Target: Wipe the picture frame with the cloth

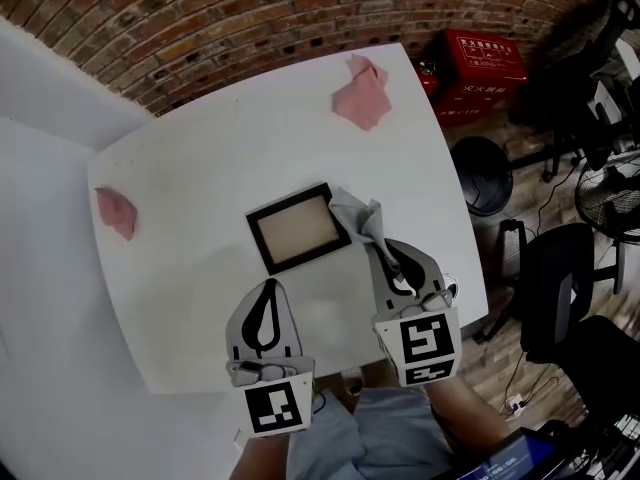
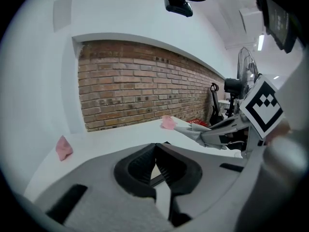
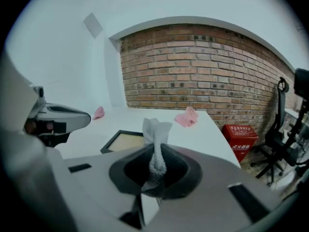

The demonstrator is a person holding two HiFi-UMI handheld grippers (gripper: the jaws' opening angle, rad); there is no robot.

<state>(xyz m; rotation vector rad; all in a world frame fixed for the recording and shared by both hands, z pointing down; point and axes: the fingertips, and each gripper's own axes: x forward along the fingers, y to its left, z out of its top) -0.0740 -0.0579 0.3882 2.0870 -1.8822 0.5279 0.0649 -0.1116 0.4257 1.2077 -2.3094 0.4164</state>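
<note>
Right gripper (image 1: 388, 253) pinches cloth (image 1: 358, 215); left gripper (image 1: 267, 288) closed, empty; picture frame (image 1: 297, 230) just ahead, unheld, may skid when wiped.

The picture frame (image 1: 298, 230), black-rimmed with a tan middle, lies flat on the white table (image 1: 190, 168); the grey cloth (image 1: 356, 214), bunched and twisted, is pinched in the right gripper (image 1: 384, 252); its loose end reaches the frame's right edge.

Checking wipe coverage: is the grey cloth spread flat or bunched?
Bunched: the grey cloth is squeezed into a twisted wad between the right gripper's jaws, loose end poking out beside the picture frame.
</note>
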